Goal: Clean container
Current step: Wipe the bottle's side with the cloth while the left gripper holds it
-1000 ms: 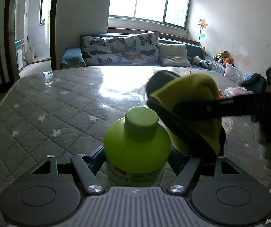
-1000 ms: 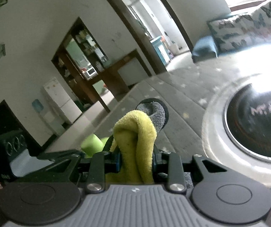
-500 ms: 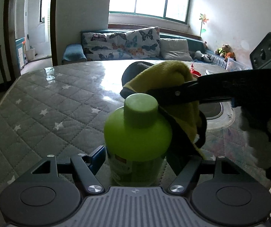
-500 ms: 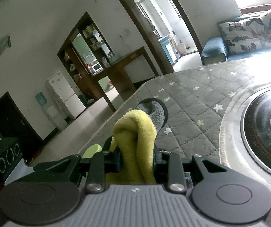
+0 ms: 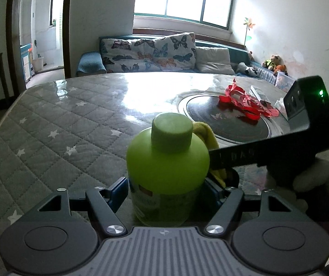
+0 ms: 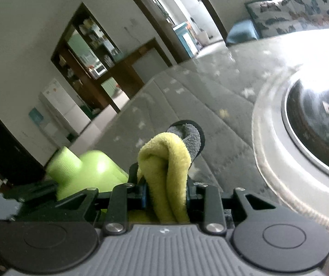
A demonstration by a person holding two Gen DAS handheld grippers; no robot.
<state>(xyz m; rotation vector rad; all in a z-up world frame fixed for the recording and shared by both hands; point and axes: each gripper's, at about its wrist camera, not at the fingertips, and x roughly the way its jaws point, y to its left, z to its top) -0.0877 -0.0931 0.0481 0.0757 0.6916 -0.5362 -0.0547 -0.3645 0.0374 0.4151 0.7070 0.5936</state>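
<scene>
A green bottle with a round green cap stands upright in my left gripper, whose blue-padded jaws are shut on its body. My right gripper is shut on a folded yellow and grey cloth. In the left wrist view the right gripper's dark finger crosses from the right, and the cloth presses against the bottle's right shoulder, mostly hidden behind it. In the right wrist view the green bottle lies just left of the cloth, blurred.
Everything sits over a grey quilted star-pattern table cover. A round black hotplate in a pale ring is set into the table, with red ribbon scraps on it. A sofa with butterfly cushions stands behind.
The right gripper and cloth have dropped from above the bottle's cap down to its right side, behind the shoulder. The bottle stays gripped in the left gripper.
</scene>
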